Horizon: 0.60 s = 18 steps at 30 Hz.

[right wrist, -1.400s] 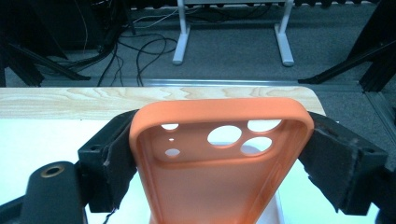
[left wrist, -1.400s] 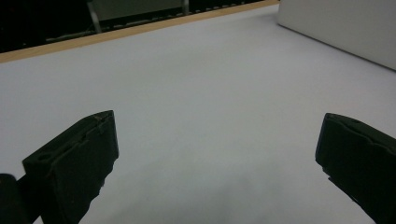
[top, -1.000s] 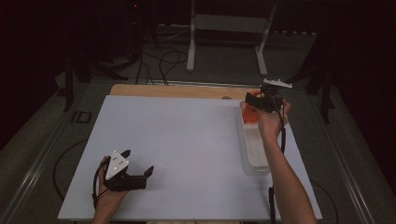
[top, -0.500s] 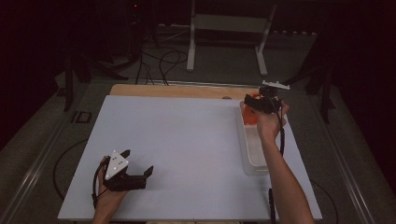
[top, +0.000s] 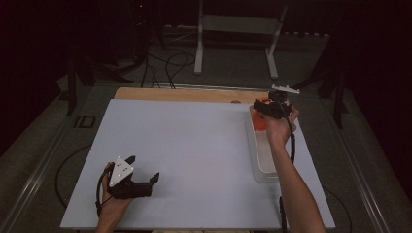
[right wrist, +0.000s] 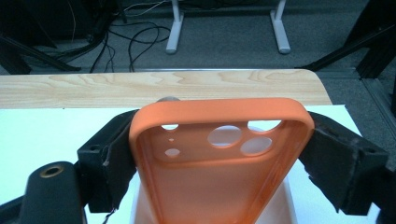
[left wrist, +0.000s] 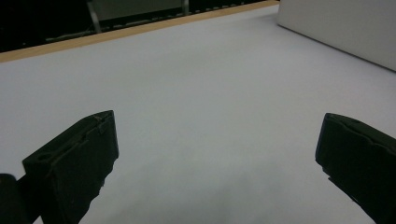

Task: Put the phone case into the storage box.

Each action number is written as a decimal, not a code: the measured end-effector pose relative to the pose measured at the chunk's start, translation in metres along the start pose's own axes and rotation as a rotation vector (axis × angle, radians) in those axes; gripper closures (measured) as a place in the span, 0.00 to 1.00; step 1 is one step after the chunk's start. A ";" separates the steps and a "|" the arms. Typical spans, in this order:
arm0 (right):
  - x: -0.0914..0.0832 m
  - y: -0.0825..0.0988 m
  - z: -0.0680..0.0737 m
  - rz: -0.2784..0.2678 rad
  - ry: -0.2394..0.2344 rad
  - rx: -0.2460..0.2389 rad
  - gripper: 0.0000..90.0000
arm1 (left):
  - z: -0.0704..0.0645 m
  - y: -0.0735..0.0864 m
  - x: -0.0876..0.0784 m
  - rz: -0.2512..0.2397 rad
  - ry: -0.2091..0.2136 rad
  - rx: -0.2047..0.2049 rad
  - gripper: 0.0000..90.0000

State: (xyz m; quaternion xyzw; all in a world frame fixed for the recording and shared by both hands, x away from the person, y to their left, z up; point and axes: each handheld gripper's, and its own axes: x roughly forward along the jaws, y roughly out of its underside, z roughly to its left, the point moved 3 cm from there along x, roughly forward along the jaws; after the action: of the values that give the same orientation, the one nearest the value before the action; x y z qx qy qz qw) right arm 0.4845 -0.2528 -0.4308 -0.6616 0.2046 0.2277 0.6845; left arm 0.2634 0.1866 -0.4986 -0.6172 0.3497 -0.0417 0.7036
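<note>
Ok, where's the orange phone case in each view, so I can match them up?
High view: phone case far right, in the right gripper, above the far end of the clear tray.
Right gripper view: centre, case clamped between both jaws, open side facing the camera.
Left gripper view: not in it.
Shared landmark: wooden strip along the table's far edge.

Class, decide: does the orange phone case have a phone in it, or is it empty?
Empty. In the right gripper view the orange phone case shows its bare inside, and the table shows through its camera holes. The right gripper clamps its two sides.
</note>
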 end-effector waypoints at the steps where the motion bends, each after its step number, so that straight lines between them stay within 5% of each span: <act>1: 0.000 0.000 0.000 0.001 0.000 -0.002 0.18 | 0.000 0.000 0.000 0.000 0.000 0.000 0.00; 18: 0.005 0.006 -0.002 0.016 0.010 0.000 0.18 | 0.001 0.000 0.000 -0.002 -0.001 -0.002 0.00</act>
State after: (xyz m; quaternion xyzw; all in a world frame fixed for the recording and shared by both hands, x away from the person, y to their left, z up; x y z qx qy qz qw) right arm 0.4851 -0.2544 -0.4386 -0.6610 0.2133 0.2301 0.6816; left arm 0.2638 0.1872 -0.4985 -0.6183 0.3488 -0.0417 0.7030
